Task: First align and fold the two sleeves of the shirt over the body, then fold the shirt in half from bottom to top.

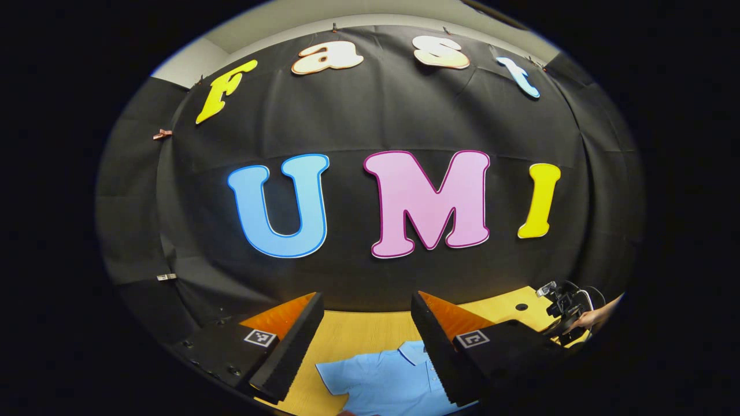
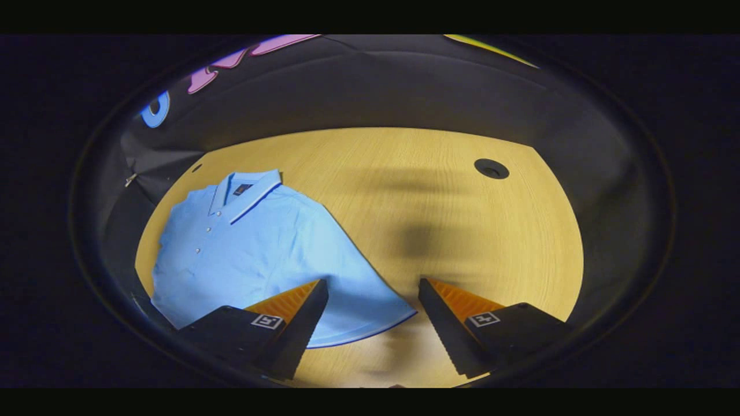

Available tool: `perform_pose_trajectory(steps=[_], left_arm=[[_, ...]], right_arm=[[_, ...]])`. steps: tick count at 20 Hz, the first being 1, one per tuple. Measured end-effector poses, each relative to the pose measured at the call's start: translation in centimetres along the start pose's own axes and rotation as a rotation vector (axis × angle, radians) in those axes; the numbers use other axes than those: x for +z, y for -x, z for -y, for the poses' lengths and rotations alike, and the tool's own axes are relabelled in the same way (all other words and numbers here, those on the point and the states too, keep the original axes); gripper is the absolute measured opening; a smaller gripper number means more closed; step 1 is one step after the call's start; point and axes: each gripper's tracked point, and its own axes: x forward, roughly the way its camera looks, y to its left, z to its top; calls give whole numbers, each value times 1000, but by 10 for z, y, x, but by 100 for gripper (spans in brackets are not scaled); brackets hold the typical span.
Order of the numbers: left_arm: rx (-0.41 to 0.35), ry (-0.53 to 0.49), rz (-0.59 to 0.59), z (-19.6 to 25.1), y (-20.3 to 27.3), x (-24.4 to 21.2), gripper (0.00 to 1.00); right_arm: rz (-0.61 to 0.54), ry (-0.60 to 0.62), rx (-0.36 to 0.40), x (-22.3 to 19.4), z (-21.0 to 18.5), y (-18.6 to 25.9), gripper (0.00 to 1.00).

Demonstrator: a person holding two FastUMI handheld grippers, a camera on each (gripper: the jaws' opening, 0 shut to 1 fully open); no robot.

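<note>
Shirt (image 2: 254, 248), light blue, lies flat on the wooden table (image 2: 451, 208), sleeves spread. Both my left gripper (image 1: 365, 346) and right gripper (image 2: 373, 323) hover spread wide, holding nothing; sleeve folding seems next.

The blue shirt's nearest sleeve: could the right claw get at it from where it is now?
Probably yes. The right claw is open above the sleeve of the blue shirt, which lies flat on the wooden table with nothing in between.

Cloth shirt (image 2: 254, 248), wood-grain table (image 2: 439, 190)
</note>
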Motion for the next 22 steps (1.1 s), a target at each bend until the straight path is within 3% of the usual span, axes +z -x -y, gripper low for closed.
perform_pose_trajectory(steps=[2, 3, 5, 6, 7, 8, 9, 10, 12, 13, 15, 16, 17, 18, 19, 21, 22], left_arm=[[-13, 5, 1, 7, 0, 0, 96], [-21, 4, 6, 9, 2, 2, 97], [-19, -7, 19, 11, 7, 3, 97], [-13, -13, 19, 9, 8, 1, 97], [-8, -15, 15, 9, 9, -1, 98], [-1, -12, 11, 8, 9, -1, 98], [6, -8, 7, 6, 10, -3, 98], [10, -4, 4, 5, 11, -3, 98], [15, 1, 1, 7, 12, -5, 98], [17, -2, -2, 7, 11, -8, 98], [21, -6, -7, 11, 9, -8, 98], [17, -7, -6, 14, 9, -7, 98], [11, -20, -2, 19, 9, -5, 98], [7, -31, 2, 21, 8, -5, 98], [5, -43, 4, 23, 8, -4, 98], [2, -44, 2, 26, 5, -5, 98], [3, -36, -1, 26, 3, -6, 98]], right_arm=[[-8, 30, -15, -2, 1, -1, 98], [-16, 48, -39, -4, 5, -2, 90], [-37, 34, -69, -5, 12, 2, 58], [-42, 11, -62, -6, 11, -2, 24], [-44, -17, -49, -4, 12, -1, 32], [-36, -36, -59, -3, 18, 0, 32], [-23, -65, -48, -1, 17, -2, 0], [-16, -83, -32, -1, 16, 2, 8], [-8, -110, 9, -1, 15, 1, 13], [-15, -131, 32, -3, 12, 1, 6], [-17, -175, 83, -2, 5, 0, 0], [-21, -204, 116, -2, 1, 0, 5], [-24, -249, 159, -2, -4, 0, 0], [-16, -270, 184, 2, -6, -1, 5], [0, -297, 219, 8, -10, 3, 0], [21, -343, 276, 19, -17, 7, 5], [29, -361, 294, 23, -20, 8, 0]])
